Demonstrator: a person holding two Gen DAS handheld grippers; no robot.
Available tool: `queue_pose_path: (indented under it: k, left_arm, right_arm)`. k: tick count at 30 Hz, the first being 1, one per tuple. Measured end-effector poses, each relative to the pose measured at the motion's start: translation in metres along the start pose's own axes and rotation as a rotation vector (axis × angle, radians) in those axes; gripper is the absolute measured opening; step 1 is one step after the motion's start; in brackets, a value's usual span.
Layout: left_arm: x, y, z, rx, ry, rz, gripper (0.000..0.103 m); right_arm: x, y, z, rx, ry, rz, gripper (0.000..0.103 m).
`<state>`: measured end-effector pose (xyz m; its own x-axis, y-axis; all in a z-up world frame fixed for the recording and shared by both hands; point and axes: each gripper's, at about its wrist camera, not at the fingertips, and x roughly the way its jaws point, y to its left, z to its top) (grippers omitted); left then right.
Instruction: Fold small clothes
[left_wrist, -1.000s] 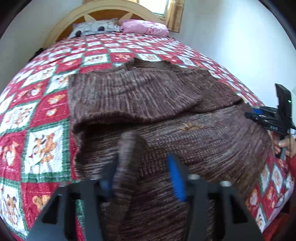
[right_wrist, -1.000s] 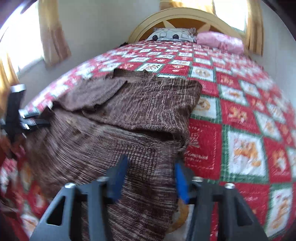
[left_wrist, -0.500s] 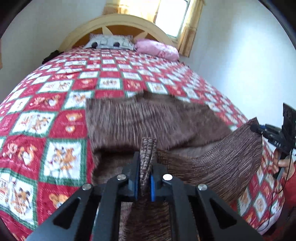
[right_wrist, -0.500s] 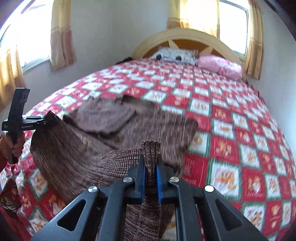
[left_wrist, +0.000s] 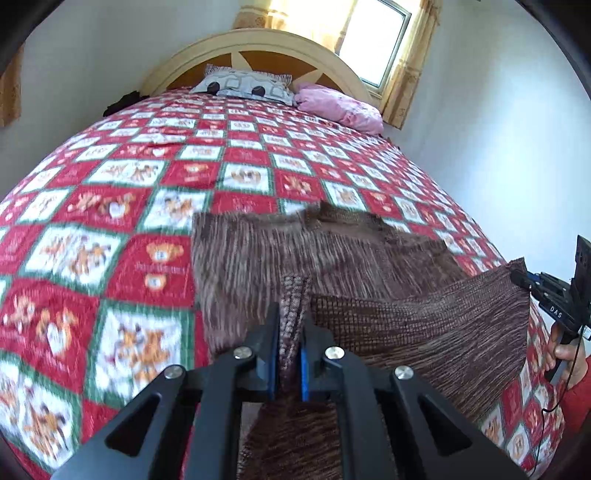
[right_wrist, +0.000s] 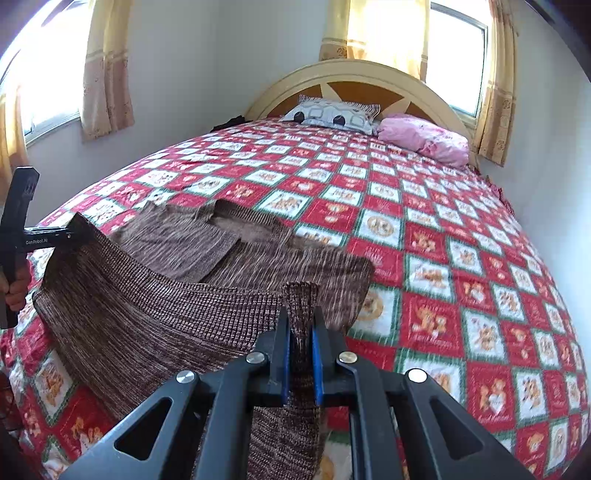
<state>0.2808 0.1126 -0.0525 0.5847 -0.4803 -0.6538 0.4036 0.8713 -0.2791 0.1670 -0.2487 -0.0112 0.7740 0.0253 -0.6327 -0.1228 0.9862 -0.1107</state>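
The left hand-held gripper (left_wrist: 290, 325) is clenched on one bottom corner of the brown knit sweater (left_wrist: 295, 254), and the right hand-held gripper (right_wrist: 300, 325) is clenched on the other corner. The hem hangs lifted between them above the foot edge of the bed (right_wrist: 443, 221); the upper part lies on the quilt.

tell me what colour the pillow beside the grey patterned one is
Pink, clearest in the right wrist view.
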Motion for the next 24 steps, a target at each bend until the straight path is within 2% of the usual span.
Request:
queue_pose_path:
  k: [5, 10, 15, 16, 19, 21, 23, 24]
  left_arm:
    - [0.021, 0.009, 0.041, -0.029, -0.025, 0.054, 0.009]
    - [0.052, 0.024, 0.075, -0.079, -0.044, 0.122, 0.007]
    - [0.102, 0.050, 0.092, -0.152, -0.024, 0.240, 0.007]
    - [0.105, 0.052, 0.091, -0.161, -0.012, 0.245, 0.006]
    - [0.110, 0.055, 0.083, -0.162, 0.054, 0.182, 0.007]
    - [0.103, 0.046, 0.077, -0.074, 0.082, 0.137, 0.007]
    - [0.094, 0.037, 0.071, 0.000, 0.091, 0.103, 0.014]
    - [0.091, 0.035, 0.069, 0.015, 0.094, 0.092, 0.024]
  right_arm:
    - [0.028, -0.016, 0.038, 0.007, -0.018, -0.014, 0.009]
    - [0.076, -0.030, 0.075, 0.006, -0.041, -0.068, 0.009]
    - [0.136, -0.033, 0.088, 0.013, -0.033, -0.148, 0.009]
    - [0.147, -0.032, 0.086, 0.007, -0.018, -0.176, 0.004]
    - [0.166, -0.037, 0.075, 0.034, 0.039, -0.167, 0.004]
    - [0.165, -0.040, 0.067, 0.035, 0.054, -0.149, 0.004]
    - [0.157, -0.043, 0.062, 0.034, 0.048, -0.135, 0.004]
    - [0.154, -0.044, 0.060, 0.042, 0.044, -0.127, 0.004]
